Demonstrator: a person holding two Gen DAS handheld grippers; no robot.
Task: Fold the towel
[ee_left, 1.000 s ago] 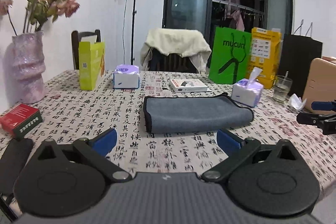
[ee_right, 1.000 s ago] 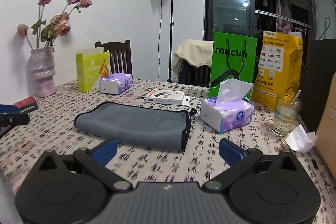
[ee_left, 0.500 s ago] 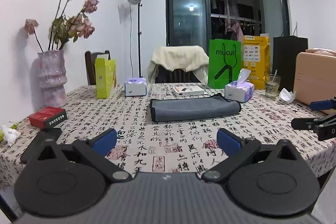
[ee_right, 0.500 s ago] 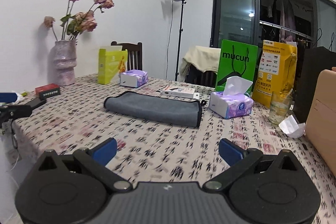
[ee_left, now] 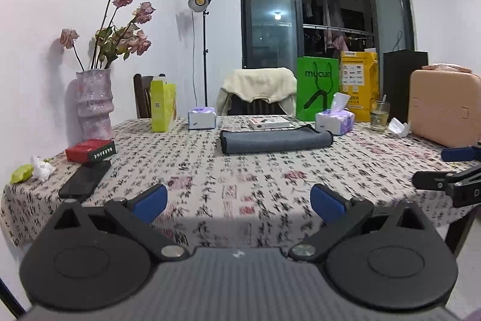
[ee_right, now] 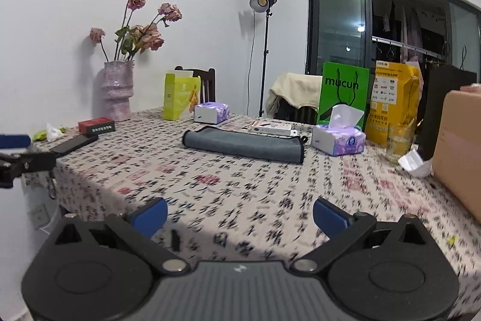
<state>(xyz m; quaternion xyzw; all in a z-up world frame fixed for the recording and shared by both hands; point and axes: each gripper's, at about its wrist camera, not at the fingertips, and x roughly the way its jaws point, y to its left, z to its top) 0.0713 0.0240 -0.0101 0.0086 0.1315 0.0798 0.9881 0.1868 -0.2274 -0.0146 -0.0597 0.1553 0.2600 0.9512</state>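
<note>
Folded grey microfibre towel (ee_left: 275, 141) laid flat mid-table on calligraphy-print tablecloth (ee_left: 240, 185), beside purple tissue pack (ee_left: 335, 121). Left gripper (ee_left: 239, 200) and right gripper (ee_right: 240, 215) held spread wide, nothing gripped, at near table edge, well apart from towel.

Word "mucun" in dark letters on green paper bag (ee_left: 317, 89) at far side of table, clear in both views (ee_right: 344, 92). Tablecloth (ee_left: 240, 170) full of black Chinese writing with red seal stamps, too blurred to read. Yellow bag (ee_right: 390, 104) carries rows of small logos and Chinese print, too small to read. White marks on side of red box (ee_left: 90, 150), not readable. Small square code on yellow-green box (ee_left: 162, 106).
</note>
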